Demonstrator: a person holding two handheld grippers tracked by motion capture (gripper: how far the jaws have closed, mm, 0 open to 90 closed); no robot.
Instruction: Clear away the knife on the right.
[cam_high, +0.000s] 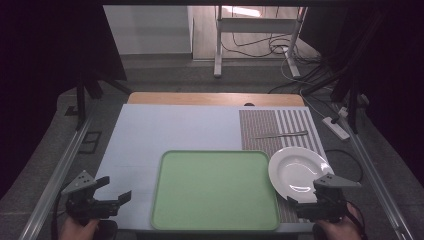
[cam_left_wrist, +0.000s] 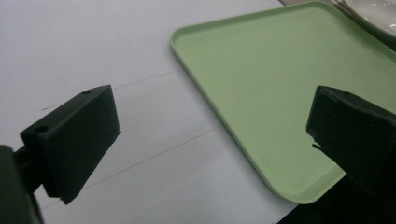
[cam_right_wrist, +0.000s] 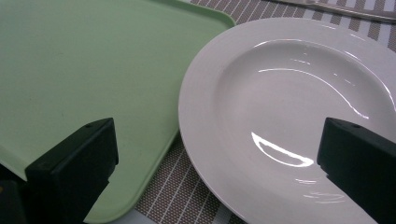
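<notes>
Spread right tongs (cam_right_wrist: 217, 163) over white plate (cam_right_wrist: 299, 112) rim beside tray (cam_right_wrist: 84, 70).

The plate (cam_right_wrist: 289, 116) at right looks like glossy white ceramic. The green tray (cam_high: 215, 190) at centre is smooth, matt plastic. The striped placemat (cam_high: 260, 130) at upper right looks woven; the knife (cam_high: 280, 134) on it, shiny metal.

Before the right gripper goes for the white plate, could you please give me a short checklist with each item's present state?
1. Right gripper open: ok, jaws wide apart.
2. White plate bare: ok.
3. Plate lying flat on the striped placemat: cannot tell; its rim may overlap the green tray.
4. Tray free to receive it: ok.
5. Left gripper open, away from the plate: ok.
6. Knife lies beyond the plate: ok.
</notes>
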